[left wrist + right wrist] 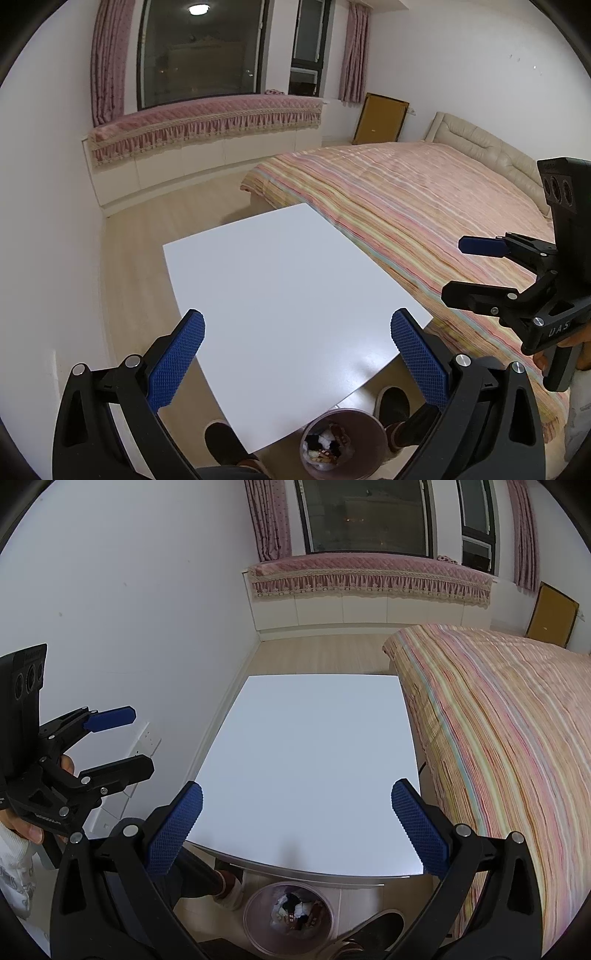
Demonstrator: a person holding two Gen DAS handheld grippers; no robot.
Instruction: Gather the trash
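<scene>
A round, pinkish translucent trash bin (369, 421) (327, 899) stands on the floor at the near edge of the white table (288, 273) (314, 753). Crumpled wrappers and paper (327, 441) (295, 908) lie inside the bin. The tabletop is bare. My left gripper (297, 332) (142, 740) hovers open above the table's near left side with nothing between its blue pads. Level with it on the right, my right gripper (297, 795) (456, 269) is open and holds nothing.
A bed with a striped cover (424, 206) (498, 720) runs along the table's right side. A white wall (129, 609) with a socket plate (147, 738) is on the left. The person's feet in dark slippers (393, 402) (380, 930) flank the bin. A window seat (207, 122) is at the far end.
</scene>
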